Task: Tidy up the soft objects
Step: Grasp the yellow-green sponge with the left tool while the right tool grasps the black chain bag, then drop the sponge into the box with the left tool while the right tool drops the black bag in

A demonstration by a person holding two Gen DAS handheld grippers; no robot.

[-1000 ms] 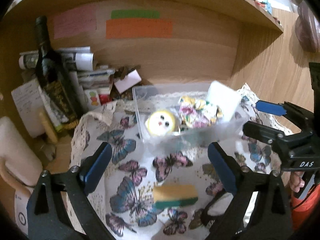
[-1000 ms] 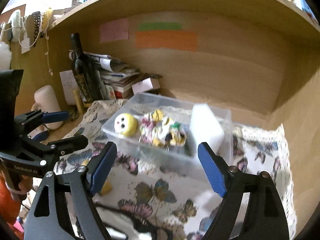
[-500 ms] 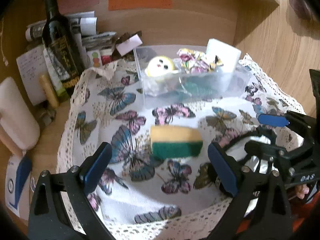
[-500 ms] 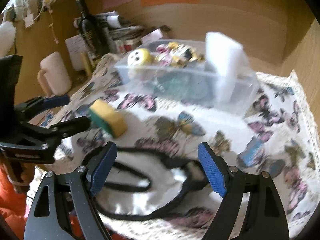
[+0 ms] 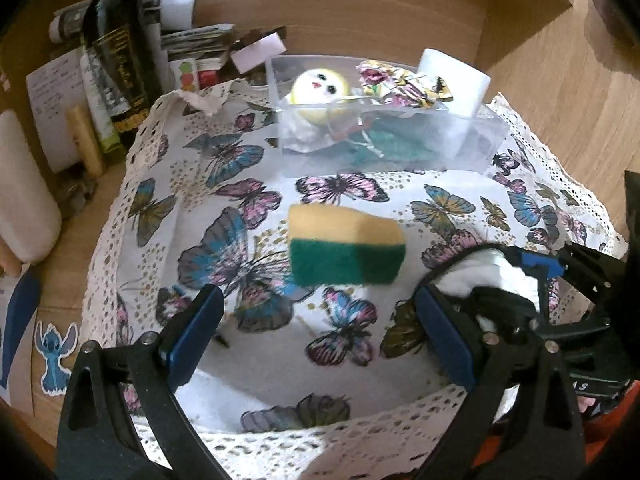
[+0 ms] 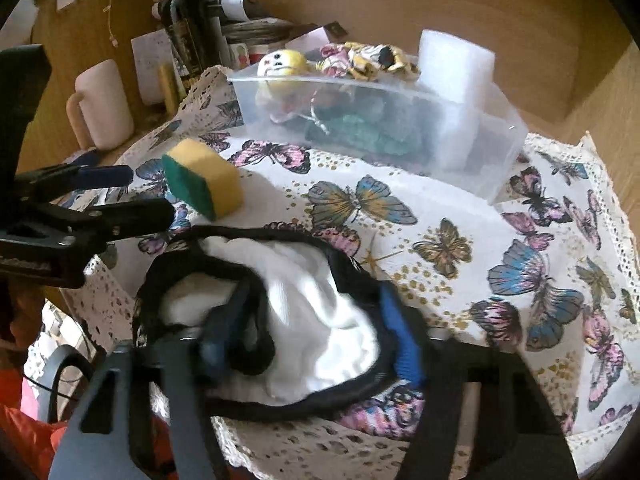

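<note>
dark wine bottle, stacked papers, cream mug, Stitch sticker

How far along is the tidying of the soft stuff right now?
Done: yellow plush, floral cloth and white foam block sit in the clear bin. In hand: right gripper closing on the white cloth. Left: the sponge, before the open left gripper.

Wooden alcove wall behind a butterfly-print tablecloth, warm light
</note>
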